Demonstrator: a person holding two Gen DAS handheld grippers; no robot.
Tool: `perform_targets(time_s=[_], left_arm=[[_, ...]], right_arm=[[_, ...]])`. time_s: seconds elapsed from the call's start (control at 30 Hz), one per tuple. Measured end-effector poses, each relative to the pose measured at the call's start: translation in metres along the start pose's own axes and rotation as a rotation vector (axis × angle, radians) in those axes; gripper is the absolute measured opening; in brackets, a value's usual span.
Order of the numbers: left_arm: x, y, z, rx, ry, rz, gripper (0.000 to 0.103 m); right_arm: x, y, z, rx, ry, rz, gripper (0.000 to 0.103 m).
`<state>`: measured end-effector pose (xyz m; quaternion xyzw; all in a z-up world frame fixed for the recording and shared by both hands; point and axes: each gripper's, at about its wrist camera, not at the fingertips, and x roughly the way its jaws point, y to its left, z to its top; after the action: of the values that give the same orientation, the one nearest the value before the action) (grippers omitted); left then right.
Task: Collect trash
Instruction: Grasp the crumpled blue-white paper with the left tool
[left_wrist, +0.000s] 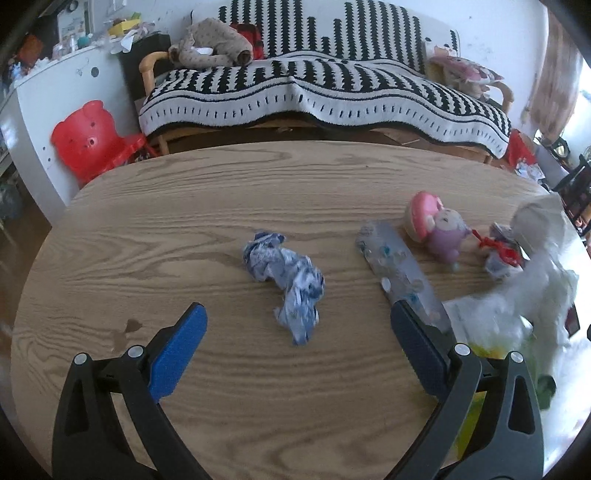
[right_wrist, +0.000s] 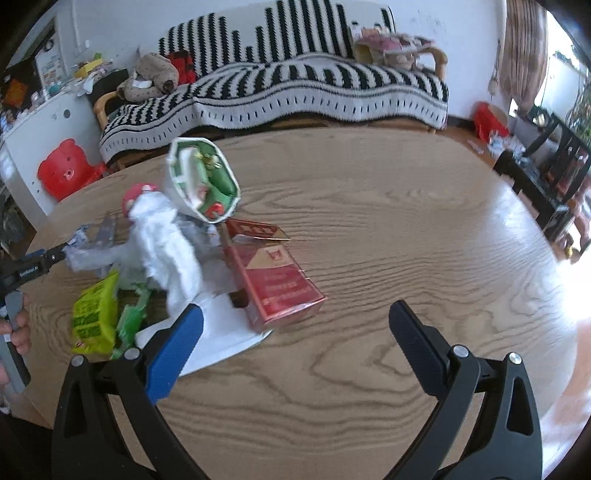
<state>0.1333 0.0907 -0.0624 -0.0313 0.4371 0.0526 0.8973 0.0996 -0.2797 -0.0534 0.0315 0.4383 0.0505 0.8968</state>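
A crumpled blue-and-white wrapper (left_wrist: 286, 284) lies mid-table, just ahead of my open left gripper (left_wrist: 299, 336) and between its fingers' line. A flat silvery wrapper (left_wrist: 400, 273) lies against the right finger. In the right wrist view, a red carton (right_wrist: 277, 280) sits ahead and left of my open right gripper (right_wrist: 295, 328). White crumpled plastic (right_wrist: 166, 254), a yellow-green packet (right_wrist: 94, 317), a white sheet (right_wrist: 218, 332) and a green-lined paper cup (right_wrist: 201, 181) are piled to its left. Nothing is held by either gripper.
The round wooden table (right_wrist: 388, 240) carries a pink-and-purple toy (left_wrist: 439, 229) and a small red-ribboned wrapper (left_wrist: 504, 251). A striped-blanket sofa (left_wrist: 317, 88) stands behind, a red bear stool (left_wrist: 88, 136) at left. A hand (right_wrist: 18, 328) holds the left gripper's handle.
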Motion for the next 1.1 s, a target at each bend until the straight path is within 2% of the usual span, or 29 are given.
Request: perform_targets(time_s=[0.23,0.37,0.47,0.57,0.6,0.7,0.8,0.93,1.1], left_arm=[[0.03,-0.001,0.011,0.004,0.017,0.003,0.096],[0.041,-0.003,0.013,0.008,0.028,-0.002,0.085],[0.047,-0.006,0.011,0.027,0.053,-0.004,0.066],[0.048,-0.012,0.007,0.071,0.042,0.0,0.04],[0.047,-0.013,0.006,0.076,0.038,-0.009,0.03],[0.044,-0.014,0.006,0.069,0.042,-0.009,0.026],[0.035,-0.014,0.007,0.065,0.022,-0.006,0.025],[0.009,-0.017,0.012,0.056,-0.033,-0.017,0.025],[-0.025,-0.038,0.015,0.071,-0.094,-0.049,0.025]], right_arm=[[0.033,-0.002,0.01,0.005,0.044,0.041,0.096],[0.052,-0.006,0.014,0.052,0.089,0.11,0.094],[0.061,-0.013,0.016,0.117,0.116,0.182,0.09],[0.062,-0.012,0.021,0.12,0.122,0.178,0.07],[0.062,-0.011,0.021,0.126,0.124,0.185,0.07],[0.058,-0.01,0.02,0.139,0.113,0.184,0.068],[0.041,-0.013,0.023,0.142,0.064,0.16,0.068],[0.014,-0.022,0.024,0.159,0.005,0.152,0.068],[-0.026,-0.033,0.013,0.145,-0.055,0.094,0.068]])
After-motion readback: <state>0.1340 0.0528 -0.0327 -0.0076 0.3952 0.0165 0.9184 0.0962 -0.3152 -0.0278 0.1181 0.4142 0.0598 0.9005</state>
